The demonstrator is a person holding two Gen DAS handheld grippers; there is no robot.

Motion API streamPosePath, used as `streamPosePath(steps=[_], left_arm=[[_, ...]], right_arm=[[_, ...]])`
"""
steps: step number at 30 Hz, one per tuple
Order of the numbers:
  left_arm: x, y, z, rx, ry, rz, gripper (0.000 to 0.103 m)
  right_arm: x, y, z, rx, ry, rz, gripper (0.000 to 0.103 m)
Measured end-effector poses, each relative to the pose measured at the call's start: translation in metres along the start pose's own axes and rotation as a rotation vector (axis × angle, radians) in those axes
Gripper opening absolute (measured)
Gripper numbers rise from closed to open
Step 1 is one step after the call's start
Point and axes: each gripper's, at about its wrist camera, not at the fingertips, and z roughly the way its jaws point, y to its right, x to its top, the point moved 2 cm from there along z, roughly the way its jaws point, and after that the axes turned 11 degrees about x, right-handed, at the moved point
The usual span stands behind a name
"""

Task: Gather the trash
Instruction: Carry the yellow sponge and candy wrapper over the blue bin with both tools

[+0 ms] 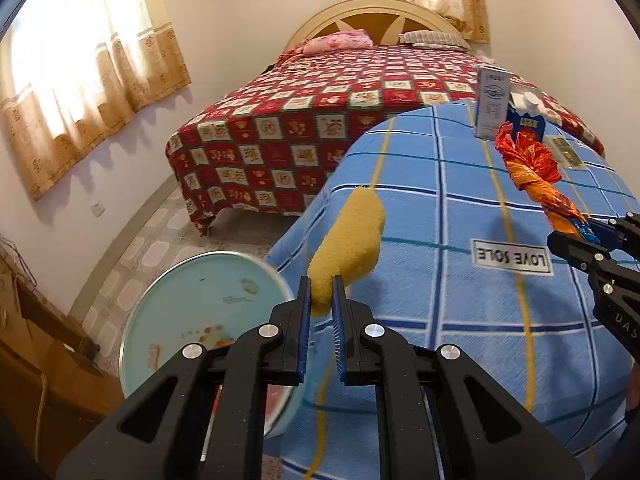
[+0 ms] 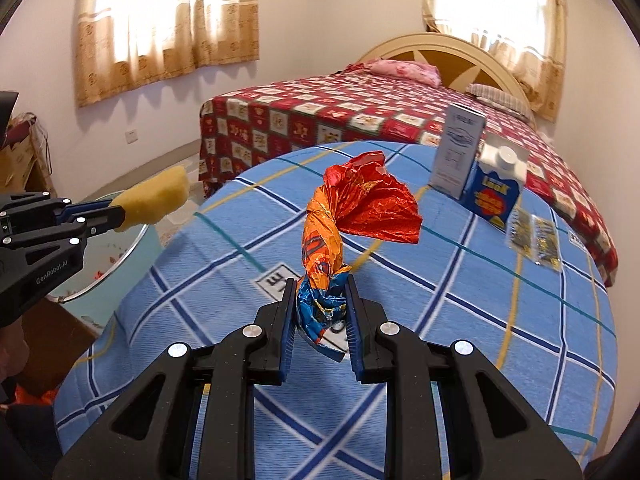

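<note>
My left gripper (image 1: 321,290) is shut on one end of a yellow sponge (image 1: 347,246), which sticks up over the edge of the blue checked cloth (image 1: 460,312) beside a pale green bin (image 1: 192,308). In the right wrist view the same sponge (image 2: 154,202) hangs over that bin (image 2: 116,248) at the left. My right gripper (image 2: 322,294) is shut on the twisted blue end of a crumpled orange and red wrapper (image 2: 360,208), held above the cloth (image 2: 460,320). The left wrist view shows this wrapper (image 1: 530,162) at the far right.
On the far side of the cloth stand a white carton (image 2: 458,150) and a blue carton with a white cap (image 2: 498,188), with flat foil packets (image 2: 534,240) beside them. Behind is a bed with a red patterned cover (image 1: 288,132). A wooden cabinet (image 1: 36,344) stands left of the bin.
</note>
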Motion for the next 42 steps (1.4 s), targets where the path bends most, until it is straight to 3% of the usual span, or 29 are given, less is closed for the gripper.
streamPosePath(steps=[23,42], left_arm=[[-0.037,-0.083,-0.003,0.143,-0.042,-0.063,0.010],[-0.052,-0.113,-0.008,0.190,-0.061,-0.100,0.010]], right_arm=[[0.017,-0.077,0.019,0.115,-0.004,-0.164,0.023],[0.022,-0.118,0.026,0.173,-0.005,-0.234,0.023]])
